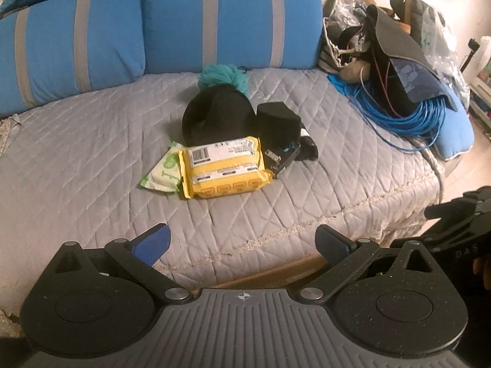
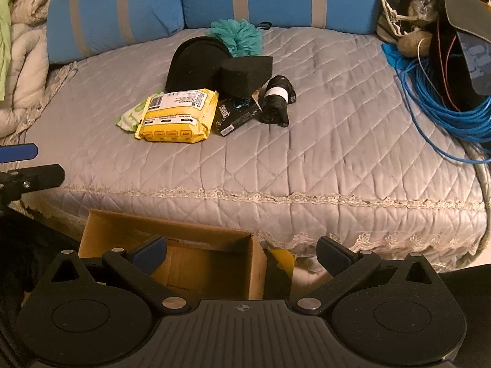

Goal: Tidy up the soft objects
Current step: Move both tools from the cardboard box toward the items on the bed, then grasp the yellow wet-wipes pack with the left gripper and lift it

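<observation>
Both tools hang back from the grey quilted bedspread, empty: the left gripper and the right gripper each spread wide, ready for bulky, yielding things. The soft goods sit clustered mid-bed, the yellow plastic wipes pack touching the black fabric cap (teal mesh pouf behind). The open brown cardboard box waits below the bed edge, probably their destination.

The wipes pack was yellow, the pouf teal, the quilted bedspread grey, and the cushions blue with grey stripes.
</observation>
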The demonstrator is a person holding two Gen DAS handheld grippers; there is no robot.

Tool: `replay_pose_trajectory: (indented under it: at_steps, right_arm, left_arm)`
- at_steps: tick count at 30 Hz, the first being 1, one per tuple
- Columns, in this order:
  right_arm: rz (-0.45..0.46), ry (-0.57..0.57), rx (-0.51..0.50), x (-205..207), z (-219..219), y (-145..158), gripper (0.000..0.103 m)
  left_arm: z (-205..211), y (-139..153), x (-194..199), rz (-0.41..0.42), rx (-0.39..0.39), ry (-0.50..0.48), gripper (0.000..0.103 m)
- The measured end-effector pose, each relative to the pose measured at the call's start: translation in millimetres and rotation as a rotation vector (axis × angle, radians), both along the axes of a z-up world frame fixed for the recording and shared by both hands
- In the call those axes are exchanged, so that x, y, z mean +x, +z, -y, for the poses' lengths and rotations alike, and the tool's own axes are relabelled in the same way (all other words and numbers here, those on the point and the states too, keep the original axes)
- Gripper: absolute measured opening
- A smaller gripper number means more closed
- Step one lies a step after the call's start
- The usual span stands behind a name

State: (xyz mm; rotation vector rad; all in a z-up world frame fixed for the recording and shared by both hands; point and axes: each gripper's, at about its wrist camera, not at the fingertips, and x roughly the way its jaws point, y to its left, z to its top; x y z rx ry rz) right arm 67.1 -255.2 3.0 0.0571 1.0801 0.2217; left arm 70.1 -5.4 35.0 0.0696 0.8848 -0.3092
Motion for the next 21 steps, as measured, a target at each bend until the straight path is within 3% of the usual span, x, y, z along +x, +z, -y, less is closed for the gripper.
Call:
replay_pose_trajectory:
  at_steps: [6,21]
  right_arm:
    - [0.011,-0.015,0.01,6,5,0,0.103]
    - [0.024,-0.018,0.024,39,16,-8,0.103]
  left_arm:
    - [-4,-1,12,0.063,0.047,-0.027,0.102]
    - [15,-20,49,0.215,0.199,-0.304,0.103]
